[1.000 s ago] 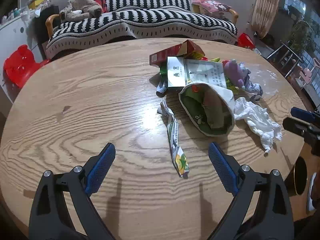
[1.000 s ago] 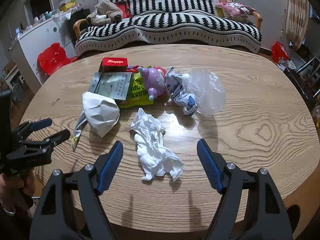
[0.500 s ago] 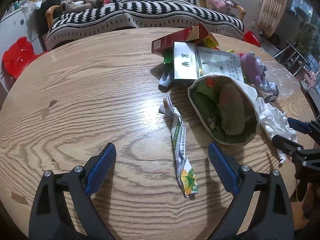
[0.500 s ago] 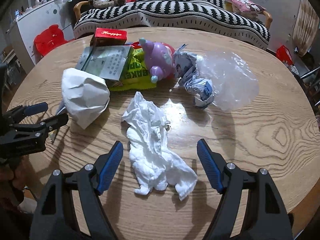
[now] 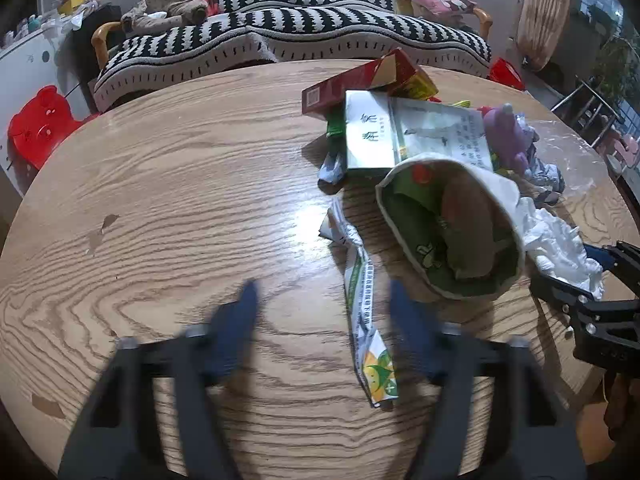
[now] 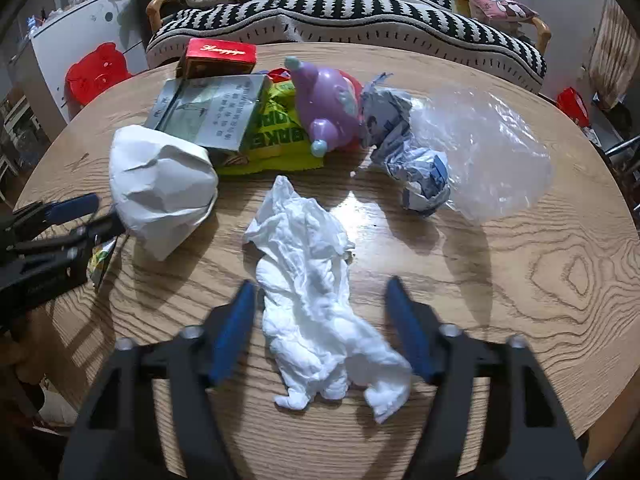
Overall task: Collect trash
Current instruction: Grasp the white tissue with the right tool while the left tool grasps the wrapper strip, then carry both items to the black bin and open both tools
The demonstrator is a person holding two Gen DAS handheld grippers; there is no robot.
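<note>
Trash lies on a round wooden table (image 5: 160,200). A long crumpled wrapper strip (image 5: 366,308) lies between my left gripper's (image 5: 324,320) blurred, narrowing blue fingers, nearer the right one. A white paper cup (image 5: 452,232) lies on its side beyond it. A crumpled white tissue (image 6: 320,292) lies between the open fingers of my right gripper (image 6: 320,320), not gripped. Further back lie a red box (image 6: 222,56), a flat grey-green carton (image 6: 212,112), a green snack bag (image 6: 276,136), a purple toy (image 6: 328,108), a crumpled blue-white wrapper (image 6: 412,160) and a clear plastic bag (image 6: 488,152).
A black-and-white striped sofa (image 5: 288,32) stands behind the table with a plush toy (image 5: 168,4) on it. A red bear-shaped stool (image 5: 38,128) stands at the left. The cup (image 6: 160,188) and the left gripper (image 6: 60,224) also show in the right wrist view.
Both grippers moved forward and lower over the table. The left fingers narrowed around the wrapper strip. The right fingers narrowed and now flank the tissue.
</note>
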